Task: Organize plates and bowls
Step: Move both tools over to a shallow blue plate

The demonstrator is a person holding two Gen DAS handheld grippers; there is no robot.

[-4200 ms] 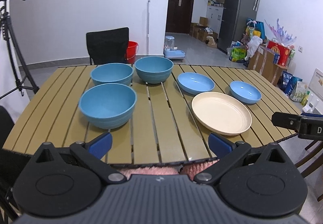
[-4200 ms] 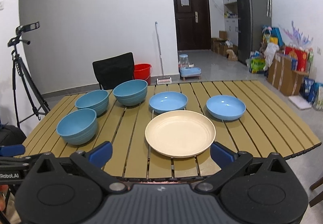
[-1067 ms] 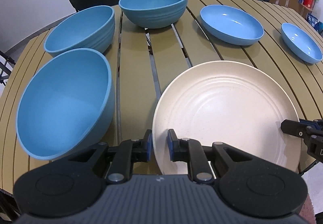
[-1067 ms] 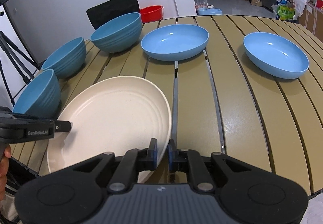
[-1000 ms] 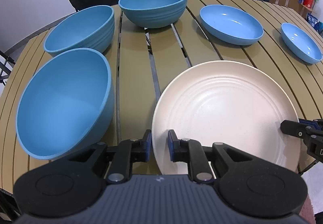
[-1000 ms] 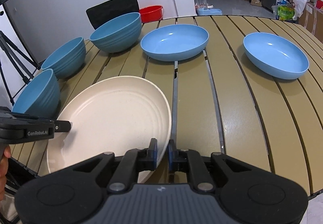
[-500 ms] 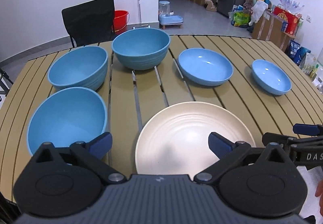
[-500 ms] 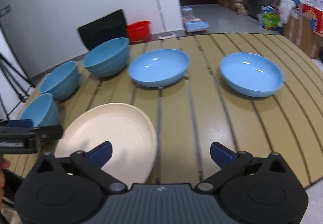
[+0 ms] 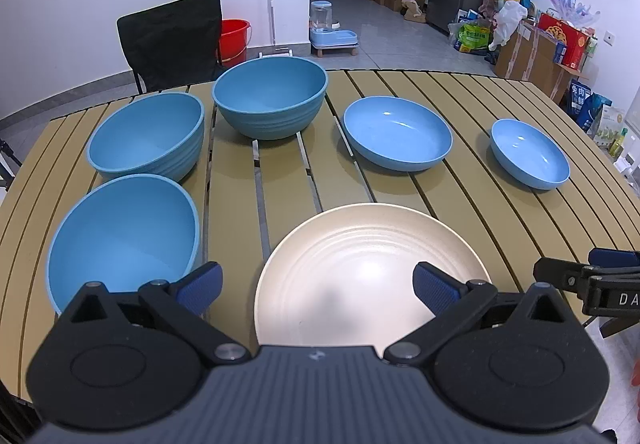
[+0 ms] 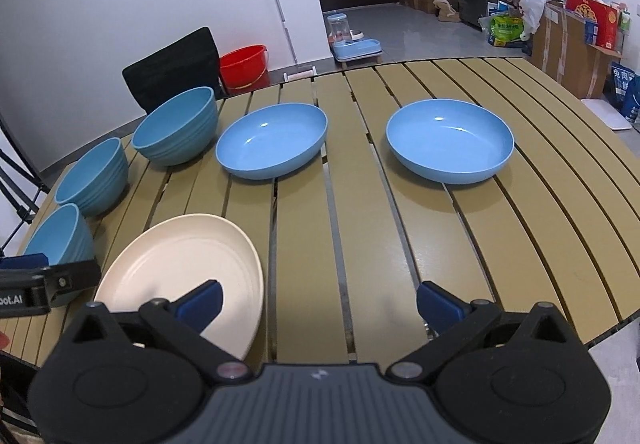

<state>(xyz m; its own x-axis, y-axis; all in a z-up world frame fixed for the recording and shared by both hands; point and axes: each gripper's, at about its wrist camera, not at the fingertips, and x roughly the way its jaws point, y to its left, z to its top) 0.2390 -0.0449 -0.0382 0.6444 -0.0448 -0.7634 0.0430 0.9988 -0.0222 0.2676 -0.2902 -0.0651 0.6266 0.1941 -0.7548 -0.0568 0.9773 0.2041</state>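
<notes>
Fingers (image 9: 198, 283) of both grippers spread wide, empty, angled down over the table (image 9: 236, 212); the cream plate (image 9: 372, 264) lies below them, its near edge hidden.

Both wrist views look down across the slatted table (image 9: 280, 180), sharing the cream plate (image 10: 180, 256) and blue bowls.

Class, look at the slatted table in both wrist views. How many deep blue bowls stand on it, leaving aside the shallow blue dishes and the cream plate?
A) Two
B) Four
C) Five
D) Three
D: three deep blue bowls cluster at the table's left, the near bowl, the middle bowl and the far bowl.
</notes>
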